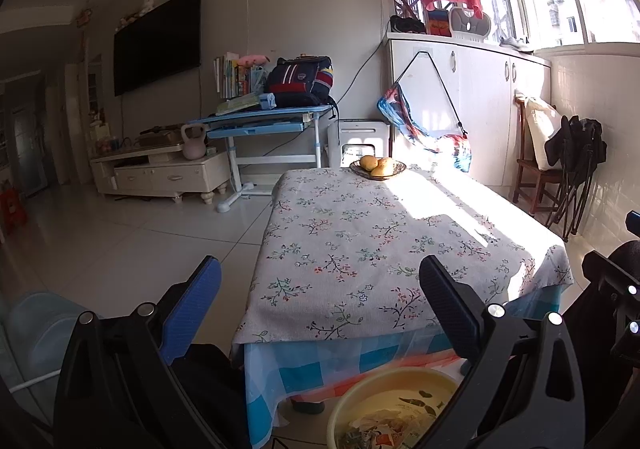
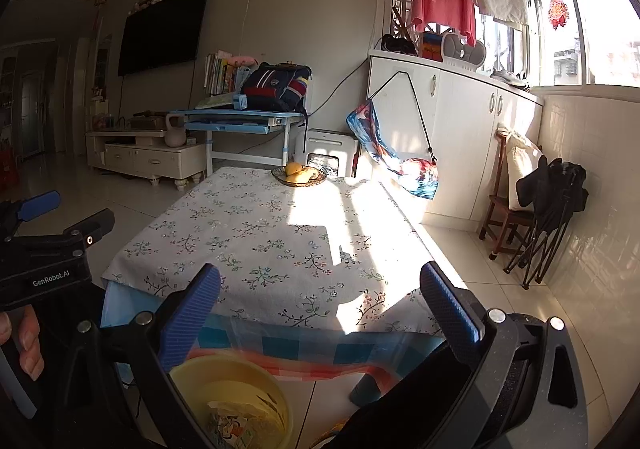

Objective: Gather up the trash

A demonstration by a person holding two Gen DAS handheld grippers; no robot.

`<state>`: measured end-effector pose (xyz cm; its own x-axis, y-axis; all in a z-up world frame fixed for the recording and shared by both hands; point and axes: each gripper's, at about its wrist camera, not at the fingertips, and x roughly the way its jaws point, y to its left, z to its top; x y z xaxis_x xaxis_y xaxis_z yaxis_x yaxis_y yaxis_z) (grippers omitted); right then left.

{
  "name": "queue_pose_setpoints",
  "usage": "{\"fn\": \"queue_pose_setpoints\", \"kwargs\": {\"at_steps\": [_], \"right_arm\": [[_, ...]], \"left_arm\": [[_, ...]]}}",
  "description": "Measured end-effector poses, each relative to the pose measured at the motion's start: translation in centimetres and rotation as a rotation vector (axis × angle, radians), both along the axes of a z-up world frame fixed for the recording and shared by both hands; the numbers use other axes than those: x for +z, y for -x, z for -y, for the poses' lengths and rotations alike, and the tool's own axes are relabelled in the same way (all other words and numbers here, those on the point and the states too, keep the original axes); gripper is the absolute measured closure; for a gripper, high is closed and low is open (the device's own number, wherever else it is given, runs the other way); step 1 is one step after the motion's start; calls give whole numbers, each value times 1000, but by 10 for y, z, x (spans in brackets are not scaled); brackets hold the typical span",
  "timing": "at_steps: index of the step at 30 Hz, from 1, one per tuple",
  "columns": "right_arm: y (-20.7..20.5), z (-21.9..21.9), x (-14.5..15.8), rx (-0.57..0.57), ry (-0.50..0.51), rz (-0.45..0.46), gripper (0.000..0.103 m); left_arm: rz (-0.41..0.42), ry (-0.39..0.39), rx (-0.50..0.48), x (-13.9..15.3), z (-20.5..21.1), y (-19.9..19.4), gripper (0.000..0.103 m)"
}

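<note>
Holding both grippers empty: left gripper (image 1: 320, 313) fingers spread, right gripper (image 2: 320, 313) fingers spread | yellow basin (image 2: 236, 377) on floor below counter edge, paper scraps (image 2: 236, 423) inside | floral-cloth counter (image 1: 360, 233) shows no trash, only fruit bowl (image 1: 378, 168) at far end | collection looks nearly finished.

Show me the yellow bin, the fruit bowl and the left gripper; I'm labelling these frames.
yellow bin (image 2: 256, 369): right wrist view, on its inner wall.
fruit bowl (image 1: 396, 170): left wrist view, on its dark rim.
left gripper (image 1: 320, 313): left wrist view, midway between its blue fingertips.
</note>
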<state>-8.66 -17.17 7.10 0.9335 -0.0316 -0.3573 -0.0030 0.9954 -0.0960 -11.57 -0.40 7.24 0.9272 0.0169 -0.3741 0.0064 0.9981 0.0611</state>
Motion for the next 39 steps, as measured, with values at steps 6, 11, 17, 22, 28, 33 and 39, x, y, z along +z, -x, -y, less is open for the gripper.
{"fn": "queue_pose_setpoints", "kwargs": {"at_steps": [6,11,17,22,28,33,39], "right_arm": [[0,-1,0,4,4,-1,8],[1,5,3,-10,-26,4,8],[3,9,3,-16,-48,7,8],[3,13,4,-20,-64,10,7],[4,16,4,-24,-77,10,7],[4,17,4,-24,-79,10,8],[4,18,4,-27,-86,9,7]], "left_arm": [[5,21,12,2,-2,0,7],[14,-5,-2,4,7,2,7],[29,-29,-20,7,18,5,7],[42,-38,-32,10,24,7,7],[53,-45,-37,13,29,9,7],[55,-48,-36,15,31,10,7],[58,-54,-44,17,35,13,7]]}}
